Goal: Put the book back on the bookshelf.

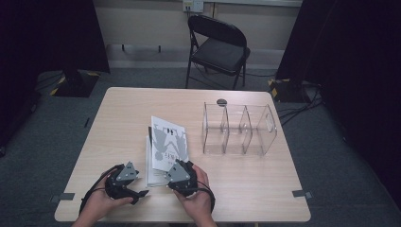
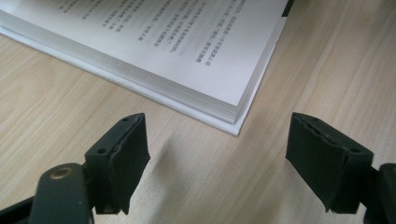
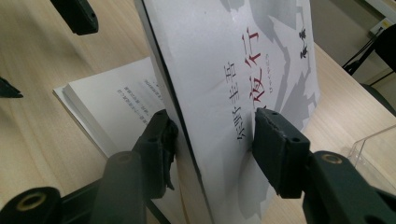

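Note:
A white paperback book [image 1: 165, 142] lies open on the wooden table [image 1: 246, 189] in front of the person. Its front cover [image 3: 243, 56], printed with grey shapes and black and red characters, stands raised off the page block [image 3: 112, 102]. My right gripper [image 3: 210, 140] is shut on the cover's lower edge, one pad on each face. My left gripper [image 2: 217, 149] stands open just above the tabletop, nothing between its jaws, facing the near corner of the book [image 2: 187, 46]. In the high view the left gripper [image 1: 141, 188] is left of the right gripper [image 1: 171, 168].
A clear acrylic organizer [image 1: 239, 130] with three compartments stands on the right half of the table. A small black disc [image 1: 222, 101] lies behind it. A black folding chair [image 1: 220, 47] stands beyond the table's far edge. Dark curtains flank the room.

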`<state>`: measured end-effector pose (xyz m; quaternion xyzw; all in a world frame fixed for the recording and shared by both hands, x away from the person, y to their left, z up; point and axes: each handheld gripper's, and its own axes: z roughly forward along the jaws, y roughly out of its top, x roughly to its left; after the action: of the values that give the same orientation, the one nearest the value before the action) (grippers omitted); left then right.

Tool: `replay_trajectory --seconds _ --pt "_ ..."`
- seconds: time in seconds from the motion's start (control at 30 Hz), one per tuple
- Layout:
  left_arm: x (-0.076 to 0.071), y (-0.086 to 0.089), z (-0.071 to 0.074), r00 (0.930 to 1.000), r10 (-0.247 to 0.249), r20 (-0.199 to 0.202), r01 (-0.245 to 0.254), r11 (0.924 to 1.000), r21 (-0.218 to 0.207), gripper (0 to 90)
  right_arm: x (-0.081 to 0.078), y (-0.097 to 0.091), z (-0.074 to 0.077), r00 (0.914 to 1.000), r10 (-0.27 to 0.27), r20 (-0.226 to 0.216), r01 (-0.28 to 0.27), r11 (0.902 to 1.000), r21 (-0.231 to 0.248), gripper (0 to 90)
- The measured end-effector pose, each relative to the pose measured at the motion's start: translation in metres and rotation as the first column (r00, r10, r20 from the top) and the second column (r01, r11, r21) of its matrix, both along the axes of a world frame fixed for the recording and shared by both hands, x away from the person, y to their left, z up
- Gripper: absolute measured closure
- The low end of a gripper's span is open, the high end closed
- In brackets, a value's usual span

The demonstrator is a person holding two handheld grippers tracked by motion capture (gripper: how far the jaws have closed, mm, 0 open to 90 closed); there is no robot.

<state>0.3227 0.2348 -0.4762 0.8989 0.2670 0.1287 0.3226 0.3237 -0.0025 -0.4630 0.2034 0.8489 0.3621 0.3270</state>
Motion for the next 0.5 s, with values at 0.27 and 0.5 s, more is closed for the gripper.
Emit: replay_trajectory --seconds 0.27,0.5 --pt "0.002 0.001 -0.003 1.0 -0.008 -0.004 0.008 1.0 0.002 19.3 0.005 -0.002 0.012 0.9997 -0.009 -0.021 0.009 0.9999 -0.006 53.4" --pt "0.004 0.002 -0.006 1.0 0.001 -0.003 -0.001 1.0 0.006 16.1 0.008 -0.001 0.025 0.9996 -0.021 -0.022 0.02 0.9997 -0.012 55.7"
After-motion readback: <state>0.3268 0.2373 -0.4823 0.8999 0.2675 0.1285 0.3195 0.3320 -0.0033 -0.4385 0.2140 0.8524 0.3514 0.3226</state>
